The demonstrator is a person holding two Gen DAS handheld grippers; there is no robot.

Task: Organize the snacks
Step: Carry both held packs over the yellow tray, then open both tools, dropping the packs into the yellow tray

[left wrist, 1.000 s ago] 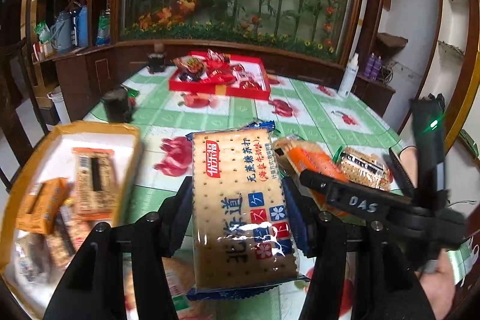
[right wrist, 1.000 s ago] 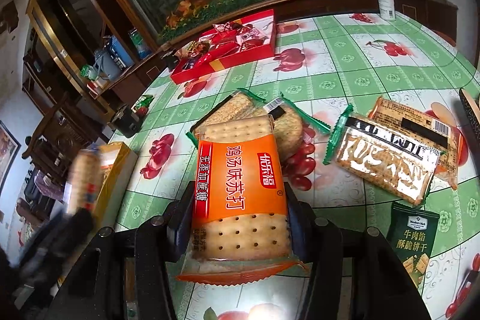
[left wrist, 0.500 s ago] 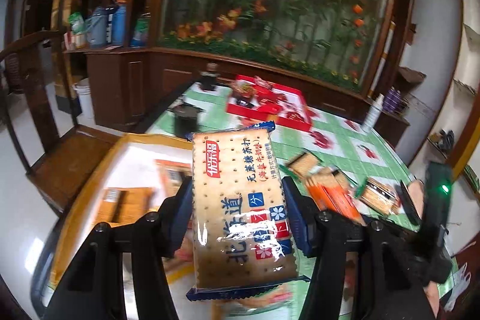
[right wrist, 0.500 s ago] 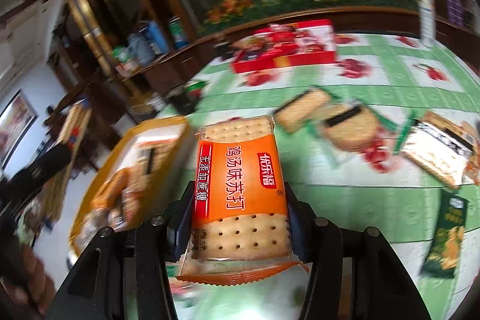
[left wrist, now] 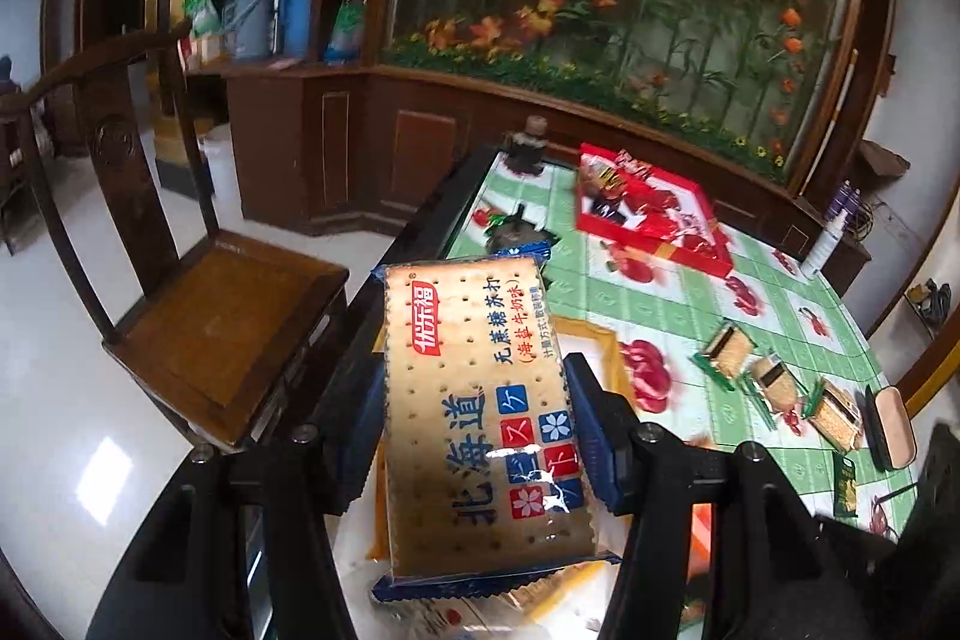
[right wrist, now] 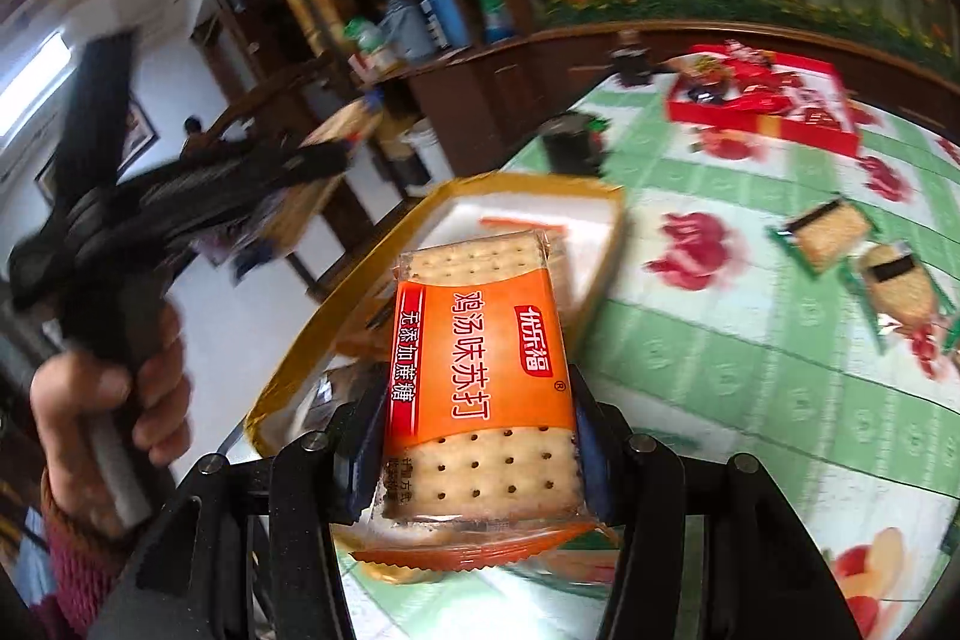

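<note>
Over yellow tray (right wrist: 288, 370), L fingers (left wrist: 591, 436) clamp blue-edged cracker pack (left wrist: 480, 418), R fingers (right wrist: 591, 436) clamp orange pack (right wrist: 480, 370).

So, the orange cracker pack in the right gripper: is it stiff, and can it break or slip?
The orange pack probably stays fairly stiff: it stands straight out of the right gripper without sagging. The crackers seen through the wrapper look thin, so hard squeezing may crack them. The glossy film may slip.
</note>
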